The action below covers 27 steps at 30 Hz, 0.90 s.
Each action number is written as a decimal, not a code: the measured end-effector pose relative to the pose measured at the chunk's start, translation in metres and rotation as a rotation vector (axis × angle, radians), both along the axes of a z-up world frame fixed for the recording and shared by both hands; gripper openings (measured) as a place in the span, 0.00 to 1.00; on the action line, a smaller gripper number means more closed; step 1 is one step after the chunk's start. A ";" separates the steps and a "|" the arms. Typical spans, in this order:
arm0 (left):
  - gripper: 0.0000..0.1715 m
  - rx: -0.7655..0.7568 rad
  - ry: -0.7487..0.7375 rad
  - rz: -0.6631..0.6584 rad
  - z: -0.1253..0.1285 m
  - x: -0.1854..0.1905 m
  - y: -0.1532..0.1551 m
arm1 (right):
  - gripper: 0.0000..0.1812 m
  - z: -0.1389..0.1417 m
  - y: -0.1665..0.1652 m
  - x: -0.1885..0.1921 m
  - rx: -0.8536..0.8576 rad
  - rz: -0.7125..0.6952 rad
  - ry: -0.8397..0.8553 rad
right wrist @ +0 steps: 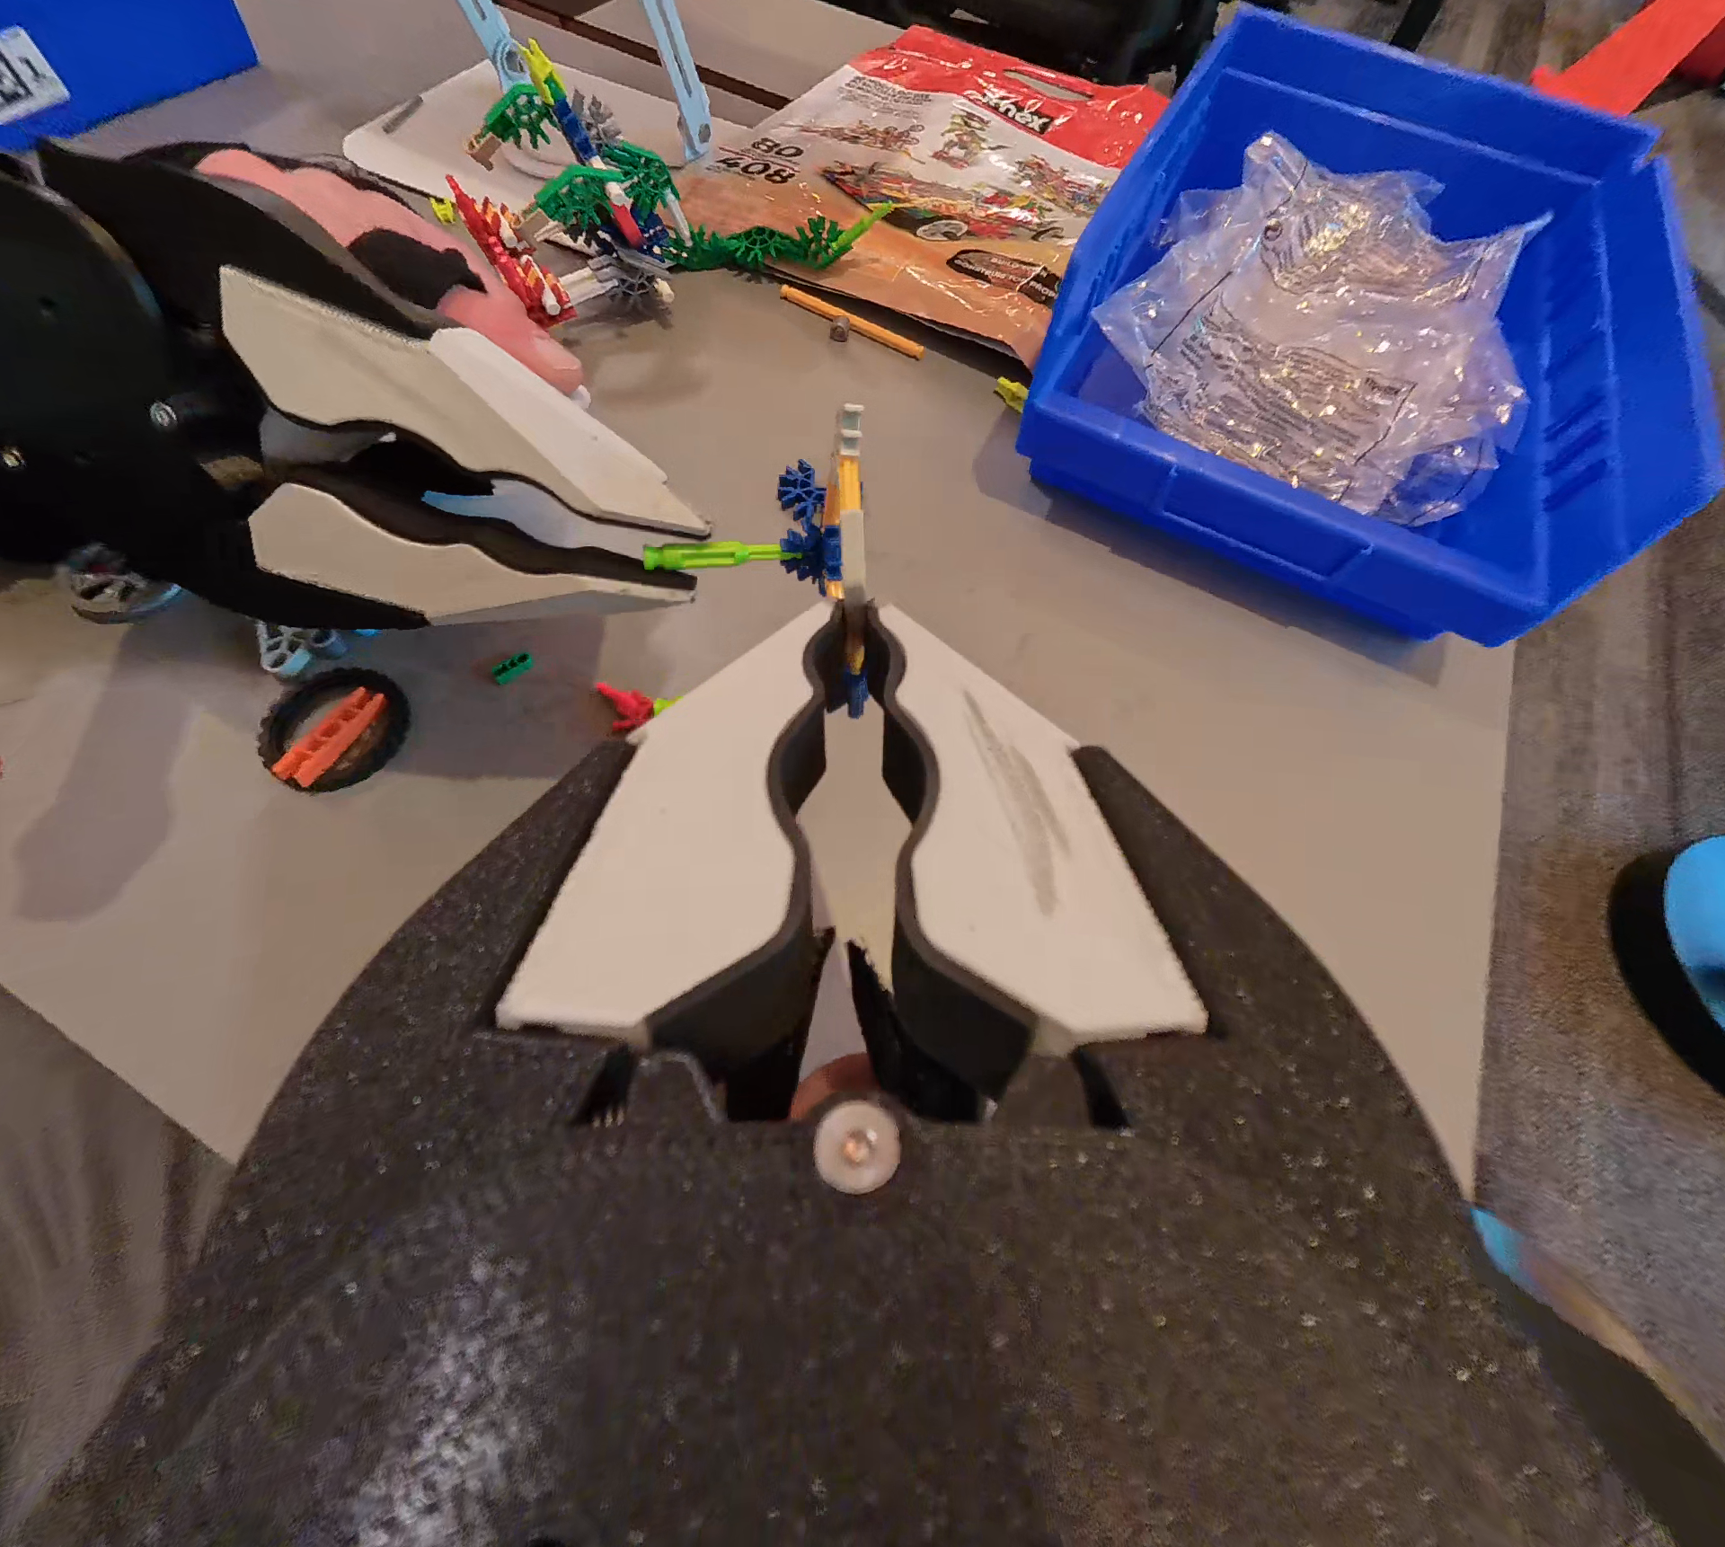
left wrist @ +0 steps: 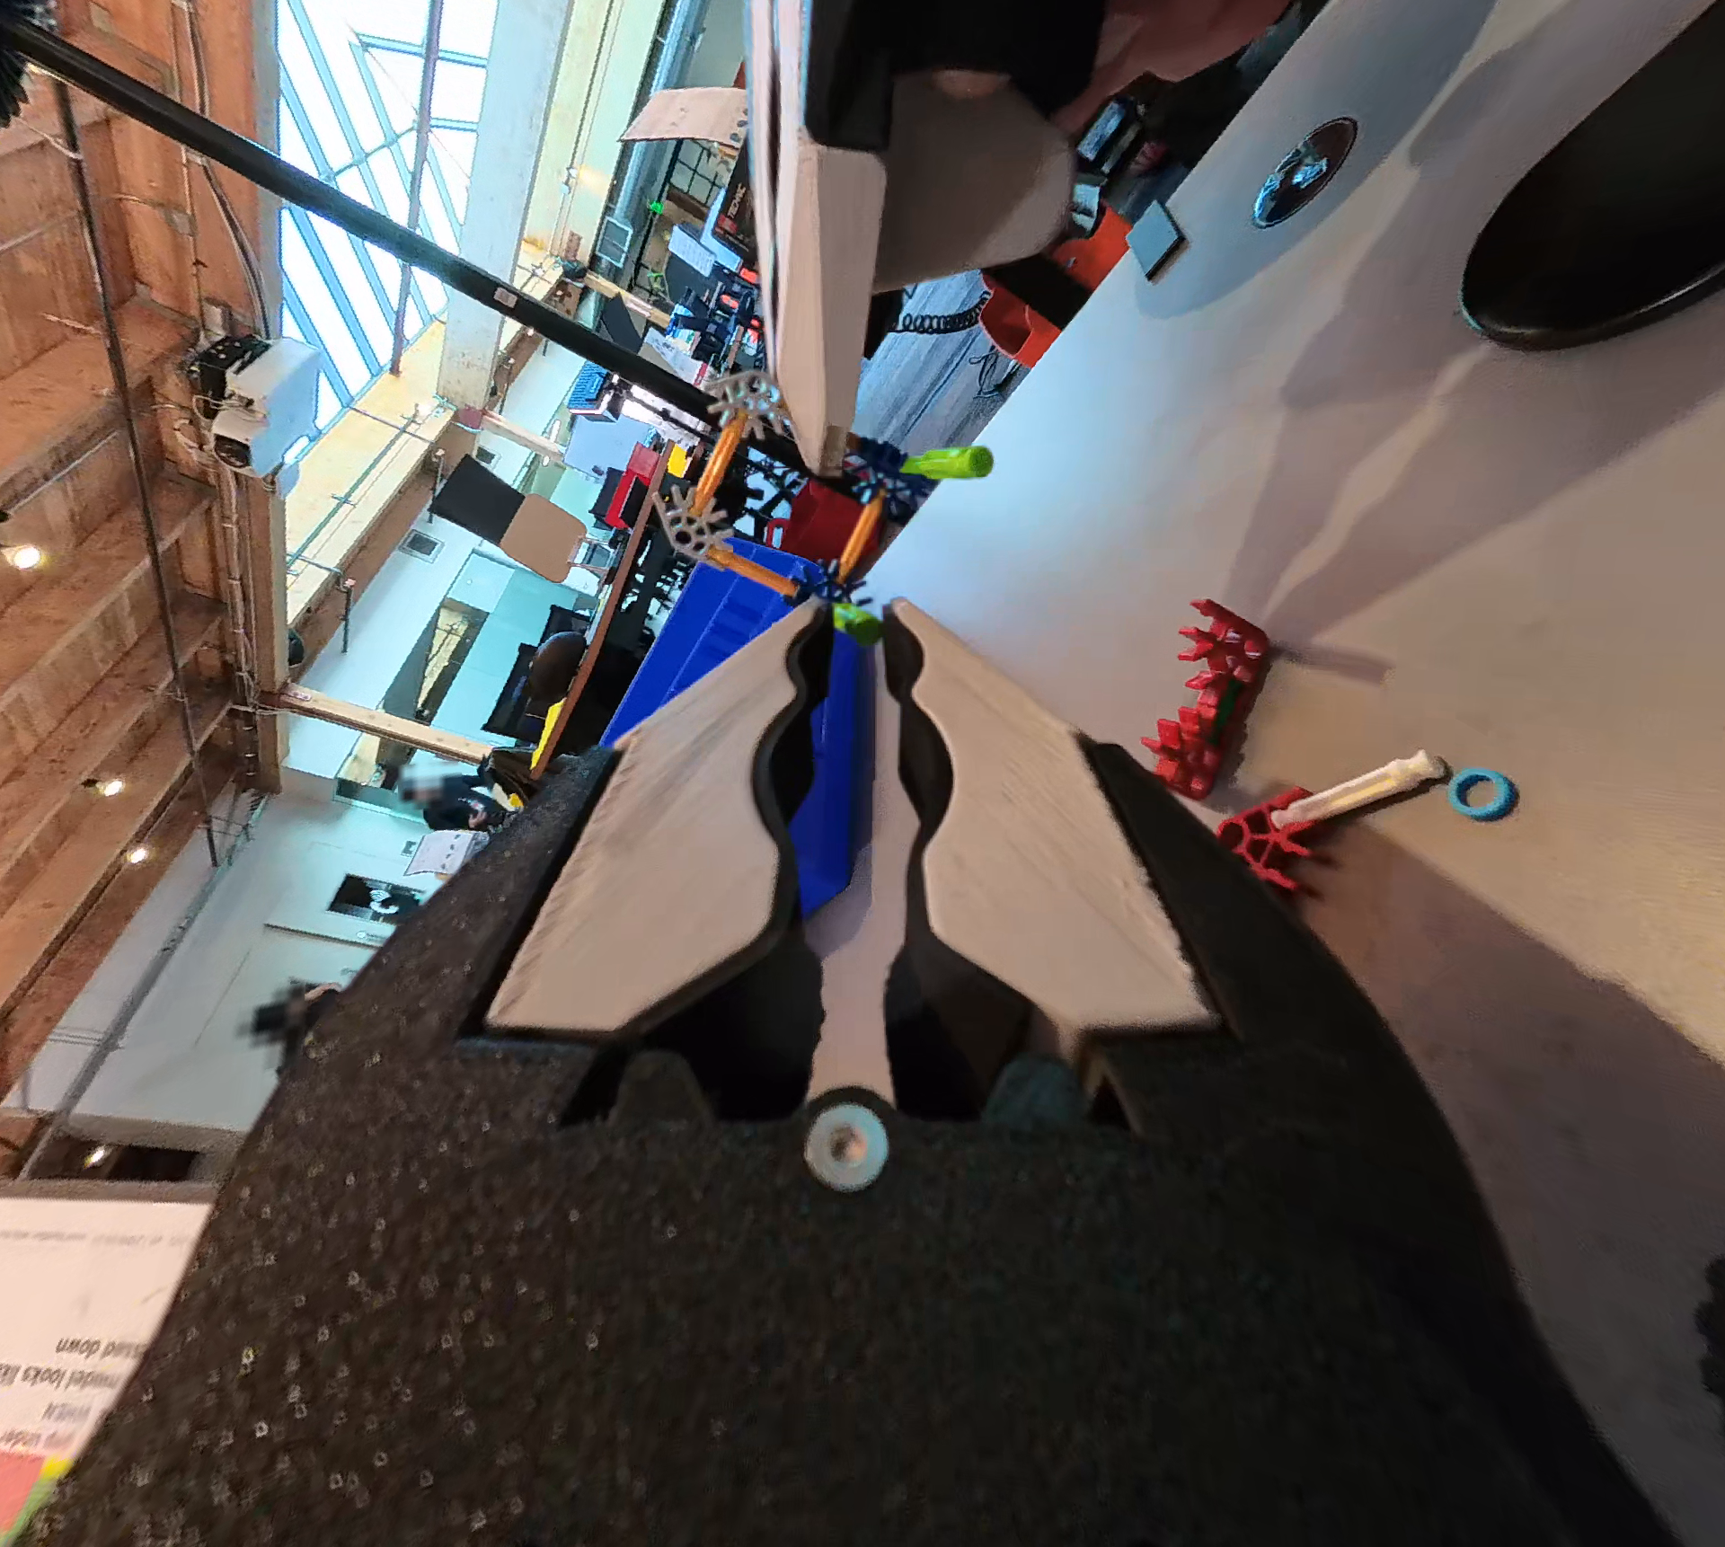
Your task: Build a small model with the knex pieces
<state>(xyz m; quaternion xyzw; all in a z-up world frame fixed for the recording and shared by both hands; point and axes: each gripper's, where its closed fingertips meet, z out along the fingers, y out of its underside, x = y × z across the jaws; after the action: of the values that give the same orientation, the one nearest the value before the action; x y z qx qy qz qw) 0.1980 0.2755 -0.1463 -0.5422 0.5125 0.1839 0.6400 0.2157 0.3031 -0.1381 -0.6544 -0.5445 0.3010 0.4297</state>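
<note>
Grey counter (right wrist: 1167, 755) in a busy workshop carries loose construction-toy pieces, a printed toy bag (right wrist: 933, 177) and a blue bin (right wrist: 1307, 559) holding clear plastic bags. Above it the right gripper (right wrist: 851, 615) is clamped on a small square frame (left wrist: 784, 513) of orange rods and blue and grey connectors, while the left gripper (right wrist: 686, 555) pinches a green rod (right wrist: 719, 555) whose far end meets a blue connector (right wrist: 807, 545). Whether that rod is fully seated is hard to make out, and the frame shows edge-on in the right wrist view.

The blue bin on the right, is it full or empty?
Partly full: the blue bin holds only crumpled clear plastic bags, with bare blue wall showing above them. Whether the bags hold parts cannot be told.
</note>
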 end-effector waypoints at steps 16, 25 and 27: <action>0.16 -0.121 -0.092 -0.070 -0.012 -0.006 0.000 | 0.01 -0.012 0.009 -0.005 0.118 0.015 -0.092; 0.17 -0.195 -0.054 -0.111 -0.028 -0.002 -0.004 | 0.01 -0.036 0.006 -0.008 0.050 0.004 -0.098; 0.18 -0.206 -0.042 -0.110 -0.032 -0.002 -0.004 | 0.01 -0.041 0.006 -0.008 0.030 0.003 -0.094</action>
<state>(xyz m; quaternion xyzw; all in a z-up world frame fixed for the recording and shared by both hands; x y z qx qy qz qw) 0.1957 0.2713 -0.1780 -0.5798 0.5440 0.0835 0.6008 0.2078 0.3092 -0.1795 -0.6604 -0.5696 0.2623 0.4131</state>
